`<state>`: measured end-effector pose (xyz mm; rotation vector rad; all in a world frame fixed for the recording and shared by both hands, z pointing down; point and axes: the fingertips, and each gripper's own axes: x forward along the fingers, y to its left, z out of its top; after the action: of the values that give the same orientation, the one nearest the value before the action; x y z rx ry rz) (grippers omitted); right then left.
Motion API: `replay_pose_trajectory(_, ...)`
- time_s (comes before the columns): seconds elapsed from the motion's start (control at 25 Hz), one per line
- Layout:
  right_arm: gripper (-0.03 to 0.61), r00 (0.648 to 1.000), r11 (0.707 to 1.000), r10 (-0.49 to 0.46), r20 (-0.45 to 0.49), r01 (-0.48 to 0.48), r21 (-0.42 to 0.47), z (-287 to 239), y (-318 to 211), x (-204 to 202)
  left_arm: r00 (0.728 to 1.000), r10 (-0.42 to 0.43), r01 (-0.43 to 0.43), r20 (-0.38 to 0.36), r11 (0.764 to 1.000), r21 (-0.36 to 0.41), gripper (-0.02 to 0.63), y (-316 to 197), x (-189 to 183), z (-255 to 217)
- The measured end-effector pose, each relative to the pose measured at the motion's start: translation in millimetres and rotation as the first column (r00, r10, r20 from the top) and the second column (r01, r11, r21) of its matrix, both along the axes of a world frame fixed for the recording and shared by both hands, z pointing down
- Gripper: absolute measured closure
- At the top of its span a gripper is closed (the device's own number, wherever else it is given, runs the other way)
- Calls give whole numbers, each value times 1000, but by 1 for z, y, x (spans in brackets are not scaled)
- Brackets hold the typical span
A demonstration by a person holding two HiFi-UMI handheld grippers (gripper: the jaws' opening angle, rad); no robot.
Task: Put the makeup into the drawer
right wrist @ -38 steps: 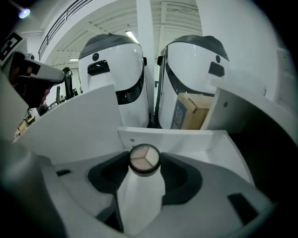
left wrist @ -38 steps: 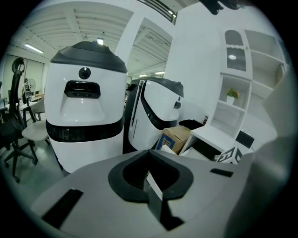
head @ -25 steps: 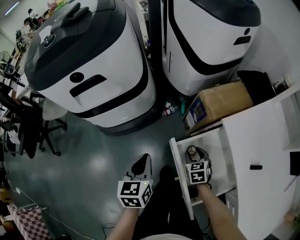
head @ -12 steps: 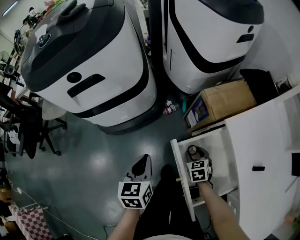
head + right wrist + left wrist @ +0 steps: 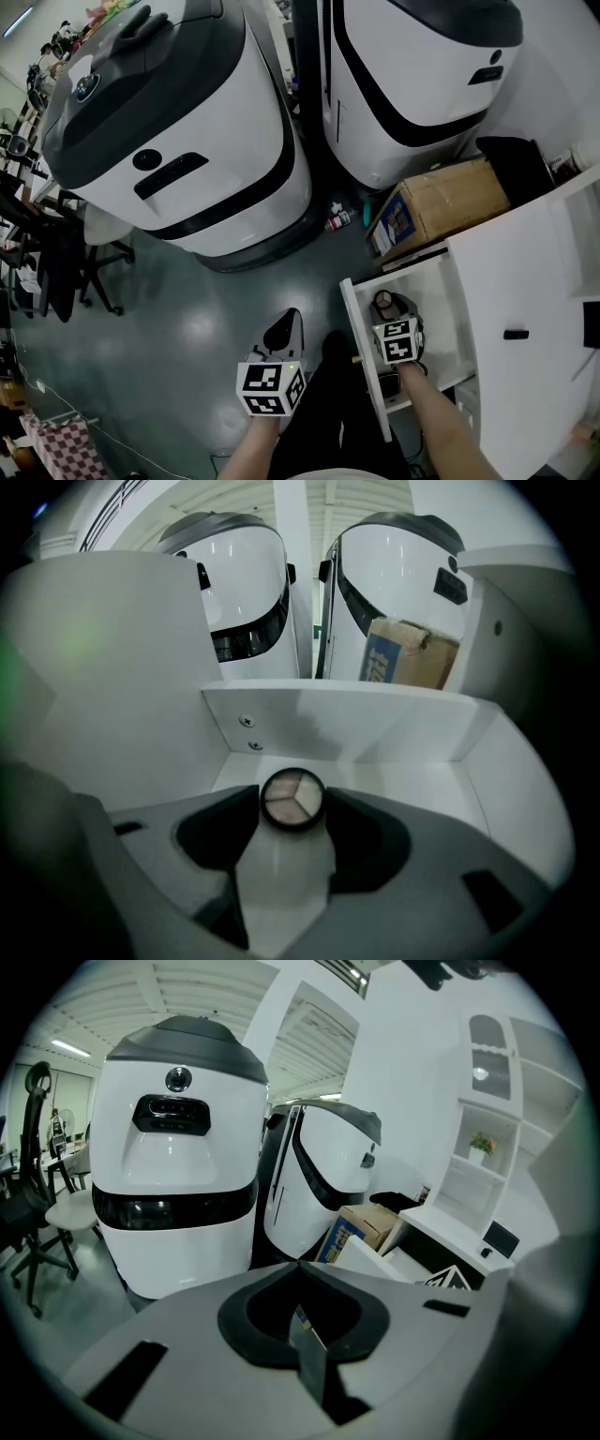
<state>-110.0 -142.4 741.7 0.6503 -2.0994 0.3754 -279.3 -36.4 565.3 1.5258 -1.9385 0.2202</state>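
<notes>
We look steeply down on a dark grey floor (image 5: 178,328) with two big white-and-black machines (image 5: 187,141), side by side. Right of them stands a white cabinet (image 5: 525,272), a cardboard box (image 5: 441,206) on the floor beside it. Its drawer (image 5: 455,309) is pulled out. Our right tongs (image 5: 390,309) reach down into the drawer, jaws part-way apart and gripping a round makeup compact (image 5: 292,800) by its edges, just above the drawer's white bottom. Our left tongs (image 5: 282,328) hang over the floor, left of the drawer, jaws closed together with nothing between them.
</notes>
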Motion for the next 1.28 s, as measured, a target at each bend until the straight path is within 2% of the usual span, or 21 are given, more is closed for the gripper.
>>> replay_pose_trajectory(0.36, 360, 992, 996, 65, 109, -71, 50, -46, 2, 13, 1000, 25, -26, 16, 999, 24, 612, -5, 11, -15)
replay_pose_trajectory(0.56, 360, 973, 987, 134, 189, -148, 61, -86, 7, 28, 998, 65, -66, 20, 997, 51, 612, -19, 25, -28)
replay_pose_trajectory(0.76, 360, 930, 965, 226, 290, -255, 66, -129, 6, 53, 989, 139, -142, 40, 986, 89, 612, -39, 52, -44)
replay_pose_trajectory(1.04, 360, 873, 934, 294, 389, -348, 76, -189, 17, 97, 973, 224, -231, 58, 963, 139, 612, -57, 99, -71)
replay_pose_trajectory(1.28, 360, 817, 888, 347, 460, -444, 119, -235, 20, 152, 949, 308, -316, 71, 933, 174, 612, -72, 149, -90)
